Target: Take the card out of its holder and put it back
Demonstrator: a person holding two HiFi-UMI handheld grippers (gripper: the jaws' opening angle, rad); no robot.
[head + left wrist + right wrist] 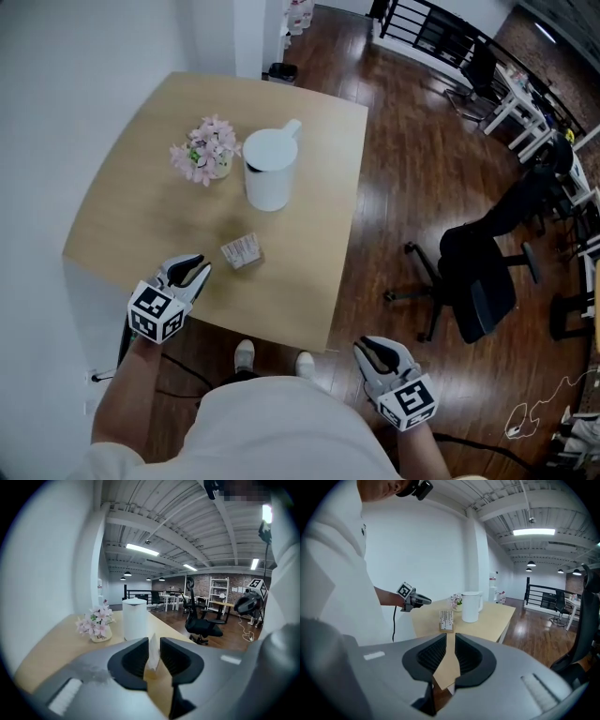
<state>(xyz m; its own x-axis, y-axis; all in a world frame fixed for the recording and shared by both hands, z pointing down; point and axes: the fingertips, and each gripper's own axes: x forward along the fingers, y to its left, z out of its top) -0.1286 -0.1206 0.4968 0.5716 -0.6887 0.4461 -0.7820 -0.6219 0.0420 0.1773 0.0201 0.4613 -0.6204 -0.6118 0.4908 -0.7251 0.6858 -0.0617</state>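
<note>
Pale wooden table is bordered by dark floorboards, with bare room along its near edge, where the printed white card is stood in its small wooden holder. Its print cannot be read. Left gripper and right gripper are each held barely parted on nothing, the right off the table.

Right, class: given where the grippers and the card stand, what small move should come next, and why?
Probably ease the left gripper forward to the card: it points at the card but is short of it, jaws narrowly apart with nothing between them. The card stands in its holder, and the right gripper hangs off the table.
</note>
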